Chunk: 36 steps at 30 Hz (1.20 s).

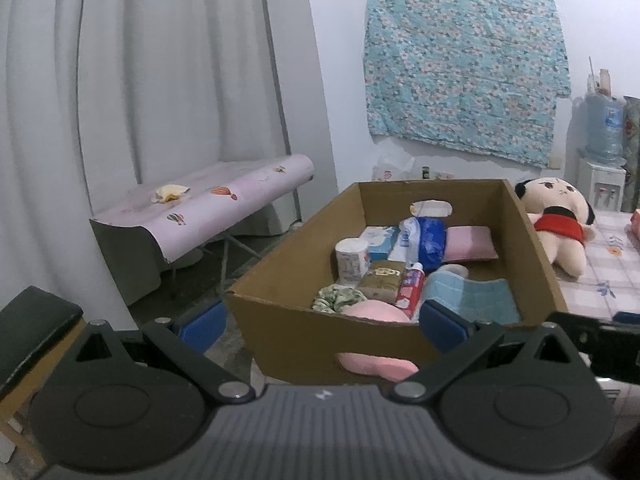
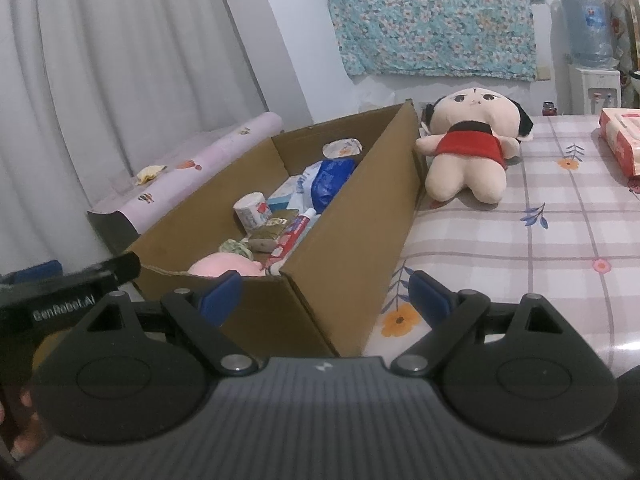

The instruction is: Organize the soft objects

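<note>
Left hand-held gripper (image 1: 326, 322): jaws spread wide across the lower frame, blue fingertips (image 1: 444, 326) apart, nothing pinched between them; right hand-held gripper (image 2: 326, 300): jaws likewise wide, blue pads (image 2: 430, 294) clear of contact, nothing held; left gripper's black body enters the right view at left edge; a hand (image 2: 22, 420) at lower left.

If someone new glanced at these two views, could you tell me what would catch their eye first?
Probably the open cardboard box in the middle, crowded with small items such as a pink cushion, a blue packet and a toothpaste tube. Next, the plush doll in a red top, lying on the checked tablecloth just right of the box. Behind, a turquoise floral cloth hangs on the wall.
</note>
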Tool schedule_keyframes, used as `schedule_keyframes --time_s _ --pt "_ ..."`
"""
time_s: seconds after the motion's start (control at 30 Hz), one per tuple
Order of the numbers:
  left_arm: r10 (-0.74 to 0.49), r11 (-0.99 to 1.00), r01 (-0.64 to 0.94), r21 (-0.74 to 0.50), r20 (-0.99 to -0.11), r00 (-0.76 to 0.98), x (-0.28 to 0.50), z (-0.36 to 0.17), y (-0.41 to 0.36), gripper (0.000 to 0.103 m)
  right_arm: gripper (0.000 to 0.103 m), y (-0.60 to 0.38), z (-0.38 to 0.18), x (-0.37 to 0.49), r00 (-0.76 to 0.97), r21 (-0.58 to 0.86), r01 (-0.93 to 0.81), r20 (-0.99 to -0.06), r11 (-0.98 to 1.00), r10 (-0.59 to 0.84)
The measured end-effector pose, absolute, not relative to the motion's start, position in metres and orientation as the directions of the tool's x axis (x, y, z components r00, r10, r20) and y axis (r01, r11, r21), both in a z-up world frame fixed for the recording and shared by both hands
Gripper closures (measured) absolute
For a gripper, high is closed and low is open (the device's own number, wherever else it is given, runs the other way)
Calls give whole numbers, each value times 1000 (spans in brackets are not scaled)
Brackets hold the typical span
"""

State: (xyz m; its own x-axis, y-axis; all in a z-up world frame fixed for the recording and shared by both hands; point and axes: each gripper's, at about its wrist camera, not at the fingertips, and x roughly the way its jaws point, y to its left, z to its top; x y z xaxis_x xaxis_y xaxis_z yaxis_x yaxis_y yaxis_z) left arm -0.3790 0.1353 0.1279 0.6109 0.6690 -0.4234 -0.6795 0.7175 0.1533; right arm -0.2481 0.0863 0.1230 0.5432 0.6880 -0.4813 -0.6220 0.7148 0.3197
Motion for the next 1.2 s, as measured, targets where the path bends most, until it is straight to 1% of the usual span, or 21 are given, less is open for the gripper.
schedule_keyframes --time_s 1.2 --pt "652 732 -667 139 -424 628 -383 130 134 0 12 84 127 -251 548 309 -624 -483 718 683"
